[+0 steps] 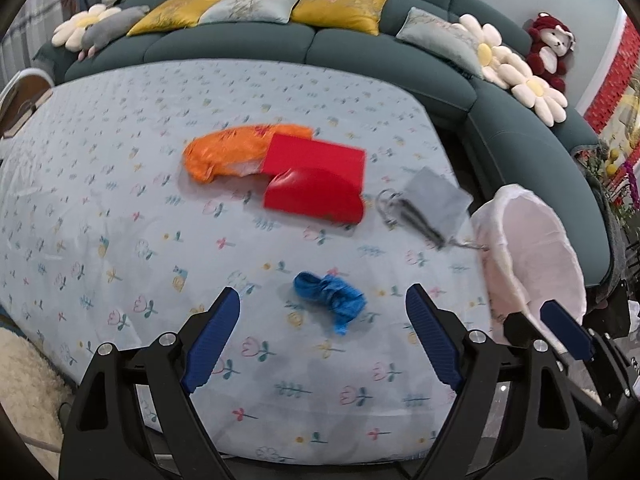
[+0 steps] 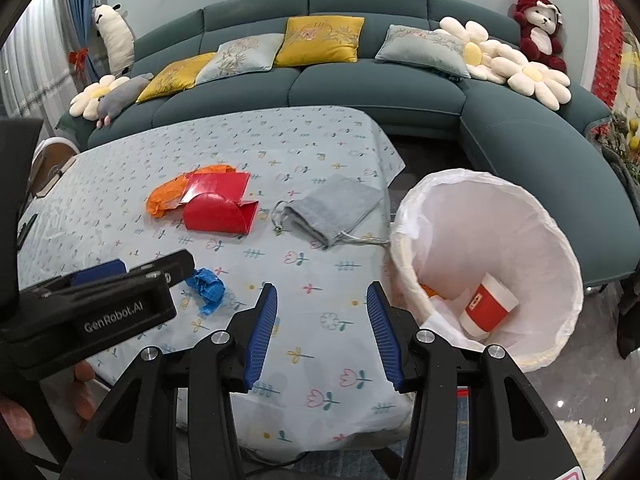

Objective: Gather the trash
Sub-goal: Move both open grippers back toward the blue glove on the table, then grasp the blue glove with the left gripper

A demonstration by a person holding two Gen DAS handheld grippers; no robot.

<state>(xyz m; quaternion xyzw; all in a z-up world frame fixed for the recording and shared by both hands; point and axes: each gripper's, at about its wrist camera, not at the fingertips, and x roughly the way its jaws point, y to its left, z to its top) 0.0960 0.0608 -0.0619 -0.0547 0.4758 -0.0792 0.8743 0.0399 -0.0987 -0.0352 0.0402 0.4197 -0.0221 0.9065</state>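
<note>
The crumpled blue wrapper (image 1: 330,300) lies on the flowered worktop (image 1: 120,208), just ahead of the left tongs (image 1: 324,340) and roughly centred between their blue pads. Those tongs stand wide with nothing between them. The step in hand looks like the reach for this scrap. To do it well, the left tongs should come down with one pad on either side of the bunched middle, not its trailing tail, then close low enough to catch the thin material without pinching the cloth under it.

The right tongs (image 2: 322,332) are about half spread and empty, hovering over the worktop's near edge beside the bin.

Further back lie an orange plastic bag (image 1: 224,152) with a red folded box (image 1: 316,180) resting partly on it, and to their right a grey drawstring pouch (image 1: 436,200), its cord trailing toward the bin. Whether the pouch counts as trash cannot be told.

The bin (image 2: 560,248), lined with a white bag, stands just off the worktop's right corner, leaning open toward the cameras. Inside sit a red-and-white paper cup (image 2: 488,308) and an orange scrap (image 2: 430,291), with plenty of room left.
</note>
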